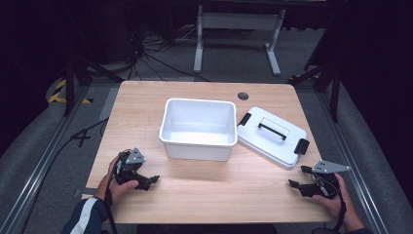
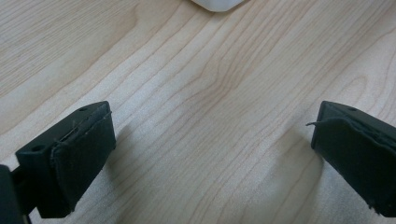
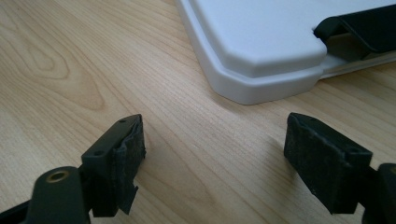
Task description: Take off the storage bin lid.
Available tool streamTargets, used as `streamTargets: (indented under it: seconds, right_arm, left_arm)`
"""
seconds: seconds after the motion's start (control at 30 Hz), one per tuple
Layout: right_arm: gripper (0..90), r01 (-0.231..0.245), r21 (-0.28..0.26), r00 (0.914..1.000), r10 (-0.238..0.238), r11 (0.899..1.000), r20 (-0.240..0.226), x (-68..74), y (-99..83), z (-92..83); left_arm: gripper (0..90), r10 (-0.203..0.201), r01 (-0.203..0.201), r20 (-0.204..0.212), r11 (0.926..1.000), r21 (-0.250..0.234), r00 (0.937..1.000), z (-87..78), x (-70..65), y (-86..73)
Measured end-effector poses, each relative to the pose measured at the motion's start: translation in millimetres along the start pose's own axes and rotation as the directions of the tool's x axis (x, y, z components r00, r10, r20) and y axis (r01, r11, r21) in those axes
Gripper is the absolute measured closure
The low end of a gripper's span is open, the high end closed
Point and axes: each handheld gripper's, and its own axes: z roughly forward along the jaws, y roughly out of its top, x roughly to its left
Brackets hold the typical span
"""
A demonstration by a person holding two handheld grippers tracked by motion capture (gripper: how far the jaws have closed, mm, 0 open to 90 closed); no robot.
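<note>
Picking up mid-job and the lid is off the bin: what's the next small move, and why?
Probably ease the right hand-held gripper forward to the lid. Its jaws stand open and empty just short of the lid's near corner, and the lid lies flat beside the open white bin.

We see a light wooden table (image 1: 204,195) on grey carpet (image 1: 39,151), a white desk frame (image 1: 237,22) at upper centre, black cables (image 1: 156,53) upper left, darkness beyond.

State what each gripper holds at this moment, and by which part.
Nothing is held. The left gripper and right gripper both rest with open jaws over bare wooden table, apart from the white plastic lid.
</note>
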Motion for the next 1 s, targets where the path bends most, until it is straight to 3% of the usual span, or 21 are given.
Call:
streamTargets:
  seconds: [1.0]
  right_arm:
    - [15.2,-0.02,0.01,0.9994,0.02,1.0,0.027,0.1,0.3,0.9]
  left_arm:
    - [0.1,-0.002,0.002,0.005,1.0,0.001,1.0,0.1,0.0,0.1]
